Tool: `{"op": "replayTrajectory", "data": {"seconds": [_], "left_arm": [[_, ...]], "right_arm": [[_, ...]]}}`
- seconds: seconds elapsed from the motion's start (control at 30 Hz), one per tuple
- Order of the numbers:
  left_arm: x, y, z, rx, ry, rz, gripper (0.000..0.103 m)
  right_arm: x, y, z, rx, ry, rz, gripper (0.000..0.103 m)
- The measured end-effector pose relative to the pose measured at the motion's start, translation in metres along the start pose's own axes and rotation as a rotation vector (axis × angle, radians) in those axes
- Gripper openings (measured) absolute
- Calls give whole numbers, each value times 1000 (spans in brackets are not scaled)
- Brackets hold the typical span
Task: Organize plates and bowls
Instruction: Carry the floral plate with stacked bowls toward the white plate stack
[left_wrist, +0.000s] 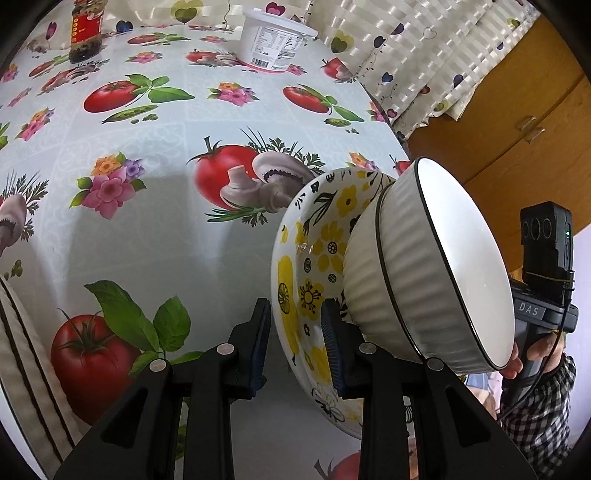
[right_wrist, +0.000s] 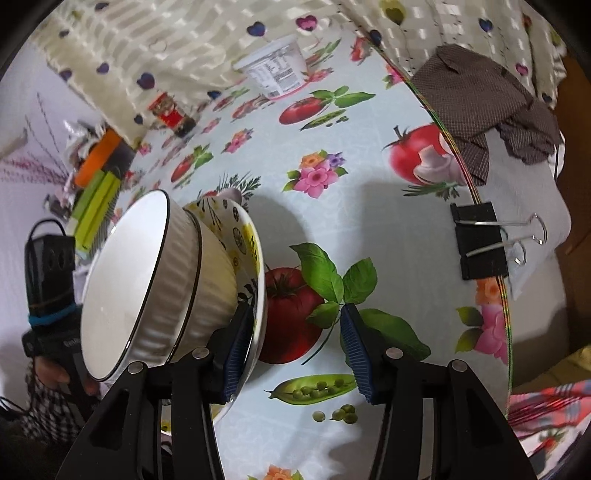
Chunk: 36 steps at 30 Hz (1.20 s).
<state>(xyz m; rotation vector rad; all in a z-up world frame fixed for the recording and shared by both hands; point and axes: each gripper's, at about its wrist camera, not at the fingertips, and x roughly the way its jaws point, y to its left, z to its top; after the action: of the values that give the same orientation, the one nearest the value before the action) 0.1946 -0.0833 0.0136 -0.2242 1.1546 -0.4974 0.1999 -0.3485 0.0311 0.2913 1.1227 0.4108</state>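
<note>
Bowls sit nested and tipped steeply on edge above the table: a white ribbed bowl (left_wrist: 424, 273) with a dark rim rests inside a yellow-flowered bowl (left_wrist: 314, 266), both mouths facing sideways. We see the left gripper (left_wrist: 295, 347) with its jaws clamped on the flowered bowl's rim, one blue pad outside the wall, the other inside. In the right wrist view the same rim stands between the right gripper (right_wrist: 291, 350) jaws, which are apart; the left pad lies at the rim, the right pad is well clear over the tablecloth (right_wrist: 369, 206), so no clamp there.

Hidden or cut off: the white bowl covers most of the flowered bowl's inside, and the gripper bodies cover its lower edge. We cannot tell whether the bowl touches the cloth. A hand (left_wrist: 517, 362) on the other gripper's handle is half hidden behind the white bowl.

Edges and room: the table edge curves close by on the right, with a binder clip (right_wrist: 480, 243) on it. Much bare cloth lies ahead; a white tub (left_wrist: 275, 40) and a jar (left_wrist: 85, 33) stand far back
</note>
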Motion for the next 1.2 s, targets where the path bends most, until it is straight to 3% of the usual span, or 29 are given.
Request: {"op": "replayTrajectory", "data": {"seconds": [0.07, 0.17, 0.23, 0.27, 0.5, 1.07, 1.2], "left_arm": [[-1, 2, 0, -8, -1, -3, 29], [-3, 5, 1, -16, -1, -6, 29], [-2, 4, 1, -6, 0, -1, 29], [-2, 4, 1, -1, 0, 1, 29], [-3, 2, -2, 12, -16, 20, 27], [-4, 6, -4, 7, -37, -4, 24], [-4, 0, -5, 13, -48, -2, 12]], "right_arm": [[1, 6, 2, -25, 9, -24, 47], [4, -1, 3, 31, 30, 25, 45], [6, 4, 4, 15, 36, 3, 40], [8, 6, 4, 14, 43, 7, 33], [13, 7, 0, 63, 34, 35, 23], [15, 4, -5, 96, -1, 81, 20], [14, 10, -7, 83, -24, 72, 11]]}}
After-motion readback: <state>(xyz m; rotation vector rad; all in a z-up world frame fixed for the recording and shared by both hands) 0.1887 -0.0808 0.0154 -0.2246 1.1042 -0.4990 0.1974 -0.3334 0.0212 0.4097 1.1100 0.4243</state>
